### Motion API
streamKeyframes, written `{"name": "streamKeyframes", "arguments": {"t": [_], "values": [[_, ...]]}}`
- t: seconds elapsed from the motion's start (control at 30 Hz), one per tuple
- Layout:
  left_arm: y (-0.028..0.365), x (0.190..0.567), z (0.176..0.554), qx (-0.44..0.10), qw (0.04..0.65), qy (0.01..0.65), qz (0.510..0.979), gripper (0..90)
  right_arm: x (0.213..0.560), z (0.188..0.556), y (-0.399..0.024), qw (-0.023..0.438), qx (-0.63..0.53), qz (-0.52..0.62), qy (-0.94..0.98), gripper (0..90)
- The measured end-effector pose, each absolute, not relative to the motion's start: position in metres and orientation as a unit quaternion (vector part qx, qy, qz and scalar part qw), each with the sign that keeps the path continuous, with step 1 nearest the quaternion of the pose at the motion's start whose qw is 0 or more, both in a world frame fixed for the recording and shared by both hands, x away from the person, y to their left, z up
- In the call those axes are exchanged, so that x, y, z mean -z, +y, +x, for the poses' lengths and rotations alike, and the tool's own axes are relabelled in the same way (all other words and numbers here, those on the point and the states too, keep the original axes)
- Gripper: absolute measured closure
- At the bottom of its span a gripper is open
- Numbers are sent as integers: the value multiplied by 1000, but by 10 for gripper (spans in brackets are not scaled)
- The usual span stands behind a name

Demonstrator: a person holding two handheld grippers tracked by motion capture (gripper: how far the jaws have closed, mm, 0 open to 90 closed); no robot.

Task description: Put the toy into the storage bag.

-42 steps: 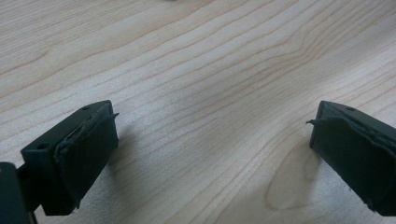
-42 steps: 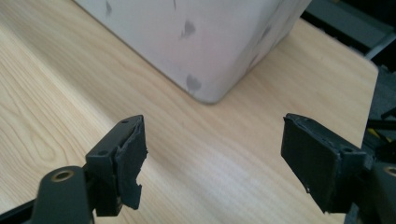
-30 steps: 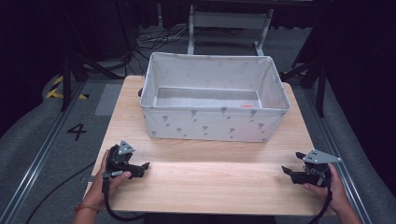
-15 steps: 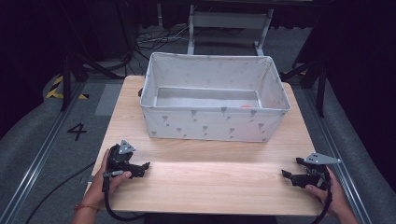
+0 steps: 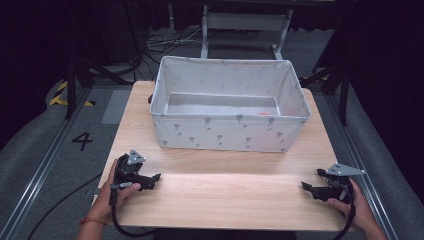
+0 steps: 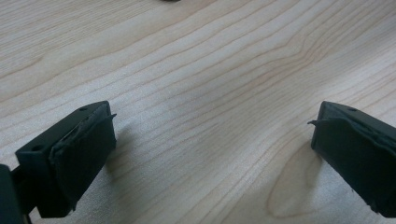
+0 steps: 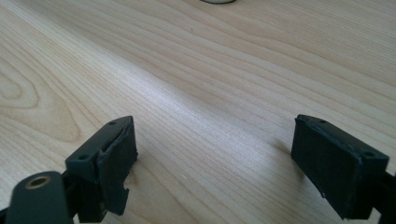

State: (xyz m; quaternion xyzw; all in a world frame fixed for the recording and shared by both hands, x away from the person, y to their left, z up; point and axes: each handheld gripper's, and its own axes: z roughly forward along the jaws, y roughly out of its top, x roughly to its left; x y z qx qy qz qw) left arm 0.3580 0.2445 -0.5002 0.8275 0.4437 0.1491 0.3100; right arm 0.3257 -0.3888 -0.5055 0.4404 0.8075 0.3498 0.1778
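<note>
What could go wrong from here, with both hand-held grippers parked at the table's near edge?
1. The fabric storage bin is soft-sided; a hand-held gripper reaching over its rim may catch and drag it.
2. The small orange item lies deep by the bin's near wall, so a reach is steep and partly blind.
3. The right hand-held gripper sits near the wooden table edge; its cable could snag.

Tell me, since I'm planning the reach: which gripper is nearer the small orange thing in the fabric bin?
Right. The right gripper sits below-right of the orange thing; the left gripper lies far across the table.
</note>
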Motion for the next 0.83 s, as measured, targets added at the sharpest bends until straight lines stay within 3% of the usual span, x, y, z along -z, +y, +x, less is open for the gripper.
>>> {"name": "streamKeyframes", "arguments": {"t": [0.83], "values": [[245, 500, 359, -153, 310, 448, 824, 2, 505, 326, -389, 178, -350, 441, 807, 145]]}}
